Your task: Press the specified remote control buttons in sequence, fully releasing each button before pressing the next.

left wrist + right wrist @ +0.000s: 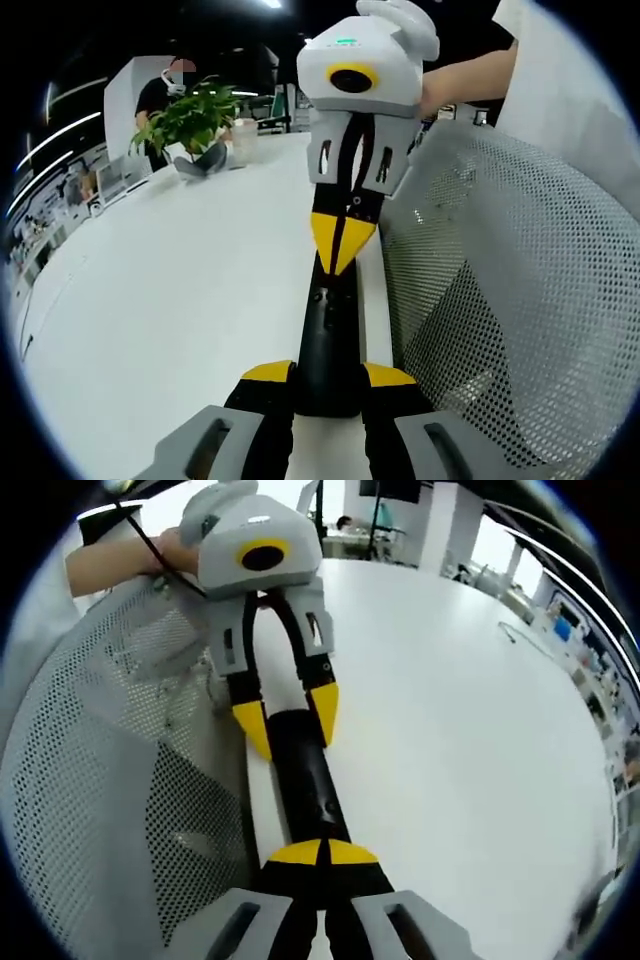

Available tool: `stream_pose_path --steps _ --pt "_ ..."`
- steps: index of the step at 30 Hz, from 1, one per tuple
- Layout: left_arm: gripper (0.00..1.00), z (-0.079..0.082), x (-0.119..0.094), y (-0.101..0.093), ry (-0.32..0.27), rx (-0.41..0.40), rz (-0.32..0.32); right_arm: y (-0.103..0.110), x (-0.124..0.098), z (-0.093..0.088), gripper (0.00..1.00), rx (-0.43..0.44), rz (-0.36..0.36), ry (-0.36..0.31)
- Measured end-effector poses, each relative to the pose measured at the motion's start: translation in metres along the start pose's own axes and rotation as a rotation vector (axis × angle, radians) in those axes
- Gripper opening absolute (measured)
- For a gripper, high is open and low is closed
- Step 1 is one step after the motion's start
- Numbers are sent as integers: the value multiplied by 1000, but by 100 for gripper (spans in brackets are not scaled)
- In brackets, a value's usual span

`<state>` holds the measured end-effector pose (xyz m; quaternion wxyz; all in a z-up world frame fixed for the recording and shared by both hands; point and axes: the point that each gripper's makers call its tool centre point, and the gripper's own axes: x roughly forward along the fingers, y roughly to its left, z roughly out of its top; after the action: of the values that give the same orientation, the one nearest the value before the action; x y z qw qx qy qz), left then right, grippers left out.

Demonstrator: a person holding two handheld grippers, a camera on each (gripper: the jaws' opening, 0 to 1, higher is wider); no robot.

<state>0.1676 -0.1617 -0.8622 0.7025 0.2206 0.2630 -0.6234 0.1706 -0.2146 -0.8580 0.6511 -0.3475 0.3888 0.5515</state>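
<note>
A long black remote control lies along the white table's edge, pointing away from me. My left gripper is shut on its near end, one yellow tip on each side. My right gripper comes in from the far side, shut, its joined yellow tips resting on the remote's far end. In the right gripper view the right gripper sits shut on top of the remote control, and the left gripper clasps the other end. The buttons are too dark to make out.
The white table stretches off to the left. A grey mesh chair back stands close on the right. A potted plant and a cup sit at the far end, with a person behind them. A hand holds the left gripper.
</note>
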Motion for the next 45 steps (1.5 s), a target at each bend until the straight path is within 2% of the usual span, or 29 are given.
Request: stream_pose_path --steps 4,7,11,14,15,19,20,23,24,25,33,39,45 --pt "25 0 0 0 0 0 1 0 1 0 0 -14 9 43" --pt "25 0 0 0 0 0 1 -1 0 -1 0 12 9 33" --pt "25 0 0 0 0 0 2 -2 -2 0 0 93 -12 -62" --pt "25 0 0 0 0 -1 2 -2 -2 0 0 111 -27 -100" --pt "25 0 0 0 -1 -1 1 -3 -2 1 0 141 -34 -119" --pt "25 0 0 0 -2 -3 1 -2 0 9 0 273 -11 -222" --pt "25 0 0 0 -3 -4 2 -3 -1 7 0 272 -18 -214" --pt "25 0 0 0 -3 -4 2 -1 -1 9 0 295 -10 -252" --pt "25 0 0 0 -3 -3 2 4 0 13 0 321 23 -269" --pt "25 0 0 0 -3 -4 2 1 -1 12 0 309 2 -261" --pt "25 0 0 0 -3 -3 2 3 1 13 0 238 -14 -221" --pt "25 0 0 0 -5 -5 0 -1 4 14 0 114 -63 -138" --pt "25 0 0 0 -6 -4 0 -5 6 16 0 91 -95 -98"
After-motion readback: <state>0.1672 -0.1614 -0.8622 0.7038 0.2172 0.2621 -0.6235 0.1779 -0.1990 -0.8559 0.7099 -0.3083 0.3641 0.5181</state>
